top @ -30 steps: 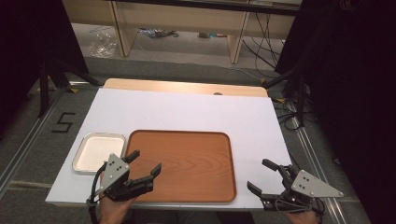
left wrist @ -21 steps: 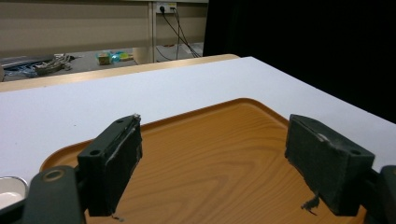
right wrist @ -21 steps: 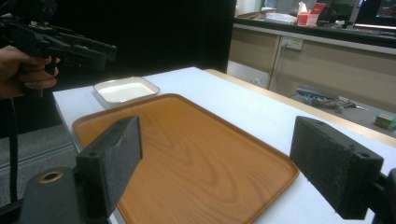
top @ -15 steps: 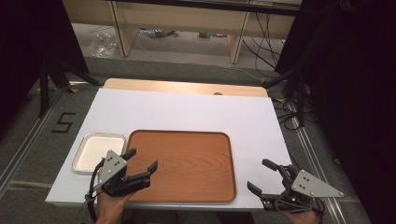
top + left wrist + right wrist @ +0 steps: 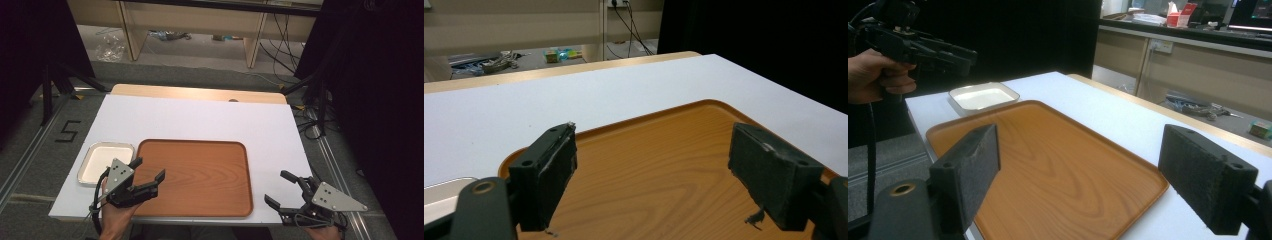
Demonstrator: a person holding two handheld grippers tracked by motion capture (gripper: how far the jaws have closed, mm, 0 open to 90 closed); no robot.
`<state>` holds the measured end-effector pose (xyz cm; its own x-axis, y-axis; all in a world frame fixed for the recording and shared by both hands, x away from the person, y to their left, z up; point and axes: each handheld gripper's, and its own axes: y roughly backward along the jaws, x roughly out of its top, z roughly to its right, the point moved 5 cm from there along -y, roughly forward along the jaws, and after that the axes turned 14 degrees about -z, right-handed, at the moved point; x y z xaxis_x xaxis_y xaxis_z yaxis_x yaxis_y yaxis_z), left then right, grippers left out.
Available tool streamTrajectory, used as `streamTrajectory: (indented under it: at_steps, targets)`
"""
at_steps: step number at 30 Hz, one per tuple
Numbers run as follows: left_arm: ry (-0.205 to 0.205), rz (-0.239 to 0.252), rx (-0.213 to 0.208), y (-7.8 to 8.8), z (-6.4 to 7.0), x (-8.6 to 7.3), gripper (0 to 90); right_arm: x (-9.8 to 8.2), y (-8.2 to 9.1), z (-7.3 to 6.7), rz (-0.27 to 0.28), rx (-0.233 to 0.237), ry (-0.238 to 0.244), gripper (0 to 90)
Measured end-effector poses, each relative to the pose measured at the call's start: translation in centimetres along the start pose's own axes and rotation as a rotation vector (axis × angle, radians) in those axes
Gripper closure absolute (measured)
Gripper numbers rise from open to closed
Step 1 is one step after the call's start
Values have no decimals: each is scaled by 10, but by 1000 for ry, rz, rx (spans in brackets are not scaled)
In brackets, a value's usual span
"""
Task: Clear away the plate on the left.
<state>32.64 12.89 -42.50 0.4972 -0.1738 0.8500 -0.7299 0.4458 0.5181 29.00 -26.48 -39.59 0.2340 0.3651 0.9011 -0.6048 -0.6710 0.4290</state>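
Note:
A brown wooden tray (image 5: 200, 175) lies empty on the white table top (image 5: 200, 117), near its front edge. My left gripper (image 5: 149, 168) hovers over the tray's front left corner, open, with nothing between its jaws. The left gripper view looks across the tray (image 5: 664, 165) between its own wide-apart pads (image 5: 549, 170). My right gripper (image 5: 276, 186) stands open at the table's front right, just beyond the tray's right rim, and holds nothing. Its view takes in the tray (image 5: 1048, 165) and, farther off, the left gripper (image 5: 923, 47) held in a hand.
A small white rectangular dish (image 5: 102, 160) sits empty just left of the tray, also seen as the dish (image 5: 983, 95) in the right gripper view. Bare wood edges the table's far side (image 5: 200, 92). Shelves and cables lie on the floor beyond.
My left gripper has drifted slightly left and forward over the tray's corner, still open. The right gripper has not moved.

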Motion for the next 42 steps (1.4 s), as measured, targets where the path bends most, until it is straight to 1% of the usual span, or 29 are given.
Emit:
streamTrajectory:
  at_steps: [2, 4, 5, 8, 15, 18, 21, 25, 30, 31, 32, 34, 38, 39, 40, 42]
  targets:
    - [7, 0, 1, 0, -1, 0, 190, 0, 0, 0, 0, 0, 0, 178]
    - [4, -6, 7, -1, -3, 0, 190, 0, 0, 0, 0, 5, 1, 178]
    - [12, -6, 7, -1, -4, 0, 190, 0, 0, 0, -1, 5, 0, 179]
    - [17, -10, 12, -2, -6, -1, 190, 0, 0, 0, 0, 0, 0, 179]
    - [19, -18, 22, -2, -11, 0, 190, 0, 0, 0, -1, 2, -3, 179]
    - [28, -18, 27, -2, -13, 0, 190, 0, 0, 0, -2, 2, -3, 179]
    - [24, -26, 33, -2, -16, 0, 190, 0, 1, 0, -9, 7, 0, 179]
    - [35, -31, 45, -2, -20, 0, 191, 0, 1, 0, -11, 7, 1, 180]
    - [28, -42, 73, -2, -28, -1, 194, 0, 1, -1, -13, 8, 1, 180]
    - [37, -47, 73, -2, -29, -1, 194, 0, 1, -1, -9, 10, 1, 180]
    - [37, -47, 73, -2, -29, -1, 195, -1, 1, -1, -15, 8, 1, 180]
    - [68, -53, 70, -3, -35, -3, 198, 0, 1, -1, -4, 5, 0, 180]
    - [74, -58, 69, -3, -39, -3, 197, 0, 1, -1, -3, 3, -2, 180]
    - [73, -71, 69, -4, -40, -4, 194, 0, 1, -1, -4, 5, 0, 180]
    - [77, -82, 76, -4, -42, -5, 191, 0, 1, -1, -6, 6, -1, 180]
    - [95, -81, 77, -5, -44, -5, 191, 0, 1, -1, -6, 6, 0, 180]
